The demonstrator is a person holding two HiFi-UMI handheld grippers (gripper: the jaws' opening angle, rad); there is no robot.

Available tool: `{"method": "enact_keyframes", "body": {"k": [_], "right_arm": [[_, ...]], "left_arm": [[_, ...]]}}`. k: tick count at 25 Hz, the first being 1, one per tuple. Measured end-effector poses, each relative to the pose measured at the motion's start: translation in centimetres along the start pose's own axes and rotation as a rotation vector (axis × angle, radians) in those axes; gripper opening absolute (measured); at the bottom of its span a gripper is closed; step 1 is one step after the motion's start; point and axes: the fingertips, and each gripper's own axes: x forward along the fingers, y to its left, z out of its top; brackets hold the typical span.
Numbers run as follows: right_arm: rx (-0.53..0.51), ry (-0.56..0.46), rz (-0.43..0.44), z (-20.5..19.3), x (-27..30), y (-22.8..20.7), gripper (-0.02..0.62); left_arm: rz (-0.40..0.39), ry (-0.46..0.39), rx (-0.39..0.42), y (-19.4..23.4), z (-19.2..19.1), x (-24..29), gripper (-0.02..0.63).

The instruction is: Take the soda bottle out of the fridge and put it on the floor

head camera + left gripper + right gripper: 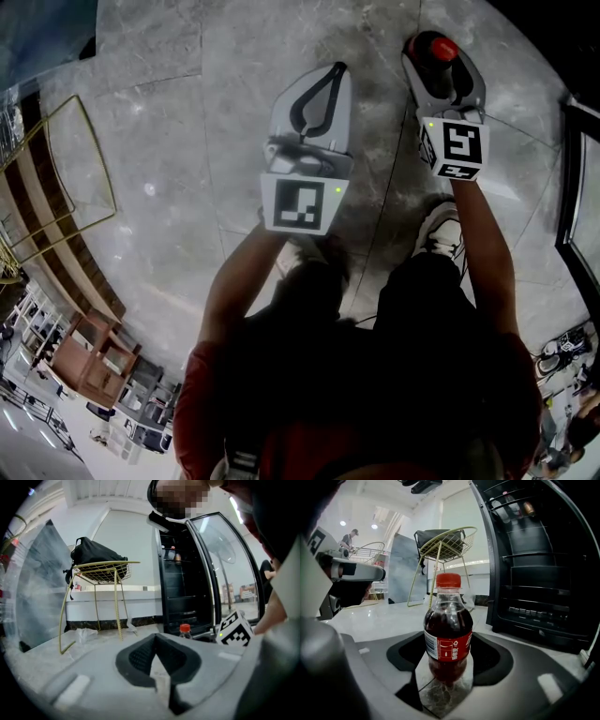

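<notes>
Now my left gripper [339,67] idles, jaws together on nothing. My right gripper [439,60] is clamped on the soda bottle [448,634], upright, out of the fridge [534,573] and low at the floor [187,141]. Next I judge: settle it, then let go. Whether its base touches yet, I cannot tell.

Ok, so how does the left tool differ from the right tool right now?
The left tool has its jaws shut tip to tip with nothing between them; the right tool has its jaws wider, closed on an upright soda bottle. In the head view the right tool reaches a little farther forward than the left tool. Both are grey, hand-held, and aimed low over the marble floor.
</notes>
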Motion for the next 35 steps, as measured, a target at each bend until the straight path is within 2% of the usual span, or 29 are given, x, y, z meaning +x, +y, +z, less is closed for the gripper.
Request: {"method": "enact_keyframes", "body": {"k": [7, 11, 16, 25, 35], "right_arm": [[0.021, 0.001, 0.010, 0.0, 0.1, 0.0, 0.298], [0.037, 0.005, -0.016, 0.0, -0.1, -0.5, 0.361], [0.071, 0.005, -0.020, 0.0, -0.7, -0.9, 0.393], [0.104, 0.001, -0.020, -0.2, -3.1, 0.6, 0.394], [0.119, 0.026, -0.005, -1.1, -6.5, 2.9, 0.394]], "left_arm": [[0.005, -0.007, 0.004, 0.1, 0.2, -0.1, 0.000], [0.003, 0.001, 0.010, 0.1, 0.1, -0.2, 0.000], [0.005, -0.002, 0.010, 0.2, 0.2, -0.1, 0.000], [0.001, 0.002, 0.012, -0.3, 0.2, -0.5, 0.000], [0.019, 0.027, -0.021, -0.4, -0.9, -1.2, 0.000]]}}
